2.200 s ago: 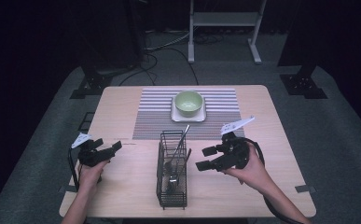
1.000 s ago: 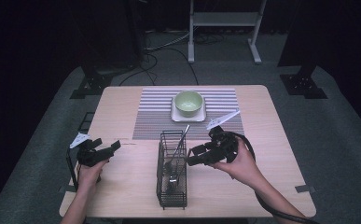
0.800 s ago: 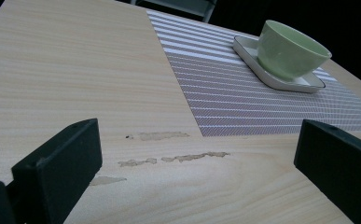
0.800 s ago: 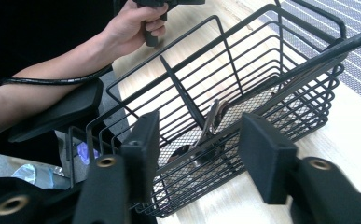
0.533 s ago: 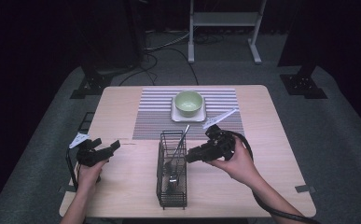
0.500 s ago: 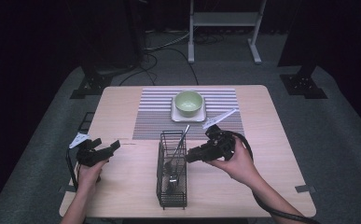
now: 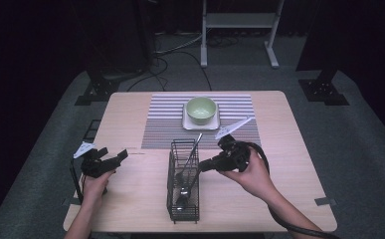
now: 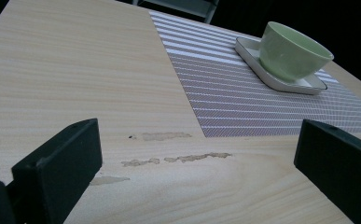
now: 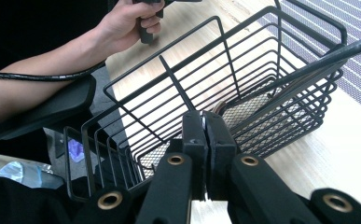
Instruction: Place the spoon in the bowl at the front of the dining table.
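A black wire basket (image 7: 171, 164) stands on the wooden table (image 7: 130, 114) with a spoon (image 7: 181, 193) and a long metal handle (image 7: 196, 144) leaning in it. My right gripper (image 7: 201, 166) is at the basket's right long side. Its jaws have just been closing, and in the right gripper view the right gripper (image 9: 205, 126) is shut on the top rim wire of the basket (image 9: 281, 93), where a divider wire meets it. My left gripper (image 7: 123, 154) rests at the table's left edge. In its own view the left gripper (image 8: 199, 135) is open over bare wood.
A green bowl (image 7: 201, 109) sits on a white square dish (image 7: 215, 123) on a striped placemat (image 7: 165, 124) behind the basket; the bowl (image 8: 292, 53) lies far ahead of the left gripper. A stand's legs (image 7: 269, 50) are on the floor beyond the table.
The right hand moved left to the basket's side, then stayed there while its jaws closed on the rim. The left hand has not moved.
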`<state>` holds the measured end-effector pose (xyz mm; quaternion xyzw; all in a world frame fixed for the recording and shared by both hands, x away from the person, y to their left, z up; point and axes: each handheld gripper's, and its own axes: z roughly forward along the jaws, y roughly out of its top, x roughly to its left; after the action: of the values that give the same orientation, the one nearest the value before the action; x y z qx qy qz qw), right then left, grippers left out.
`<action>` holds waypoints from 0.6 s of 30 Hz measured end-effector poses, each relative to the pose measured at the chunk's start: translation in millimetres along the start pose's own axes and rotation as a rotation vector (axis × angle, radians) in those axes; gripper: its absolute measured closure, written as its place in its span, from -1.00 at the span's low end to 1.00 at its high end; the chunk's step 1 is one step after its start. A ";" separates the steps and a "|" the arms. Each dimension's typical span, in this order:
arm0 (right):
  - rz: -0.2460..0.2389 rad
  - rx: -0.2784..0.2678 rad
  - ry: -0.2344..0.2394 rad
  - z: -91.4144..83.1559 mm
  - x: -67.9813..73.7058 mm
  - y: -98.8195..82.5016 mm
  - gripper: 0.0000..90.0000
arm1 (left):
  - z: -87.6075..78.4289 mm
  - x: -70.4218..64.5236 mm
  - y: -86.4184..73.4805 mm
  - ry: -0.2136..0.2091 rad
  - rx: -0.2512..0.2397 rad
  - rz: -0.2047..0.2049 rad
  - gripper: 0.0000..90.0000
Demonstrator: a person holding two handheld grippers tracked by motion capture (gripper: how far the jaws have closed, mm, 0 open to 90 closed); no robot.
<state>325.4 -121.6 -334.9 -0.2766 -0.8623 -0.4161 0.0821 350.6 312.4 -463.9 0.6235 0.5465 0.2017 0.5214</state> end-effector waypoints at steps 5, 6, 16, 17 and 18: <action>-0.002 -0.020 0.000 -3.6 2.1 1.6 0.97 | -0.1 -0.1 0.0 -0.001 0.000 0.001 -1.00; 0.000 -0.023 0.002 -4.7 2.1 1.8 0.97 | -0.1 -0.2 0.1 -0.001 0.001 0.002 -1.00; 0.022 -0.046 0.018 -11.2 1.0 2.0 0.97 | 0.4 -0.4 0.0 -0.002 0.002 0.004 -1.00; 0.026 -0.048 0.020 -11.8 0.9 2.1 0.97 | 0.4 -0.5 -0.1 -0.002 0.002 0.003 -1.00; 0.029 -0.054 0.026 -12.9 0.4 2.2 0.97 | 0.4 -0.5 -0.1 -0.002 0.003 0.003 -1.00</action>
<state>325.1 -130.2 -325.1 -0.2858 -0.8455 -0.4417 0.0918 350.8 311.8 -464.0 0.6252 0.5454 0.2011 0.5208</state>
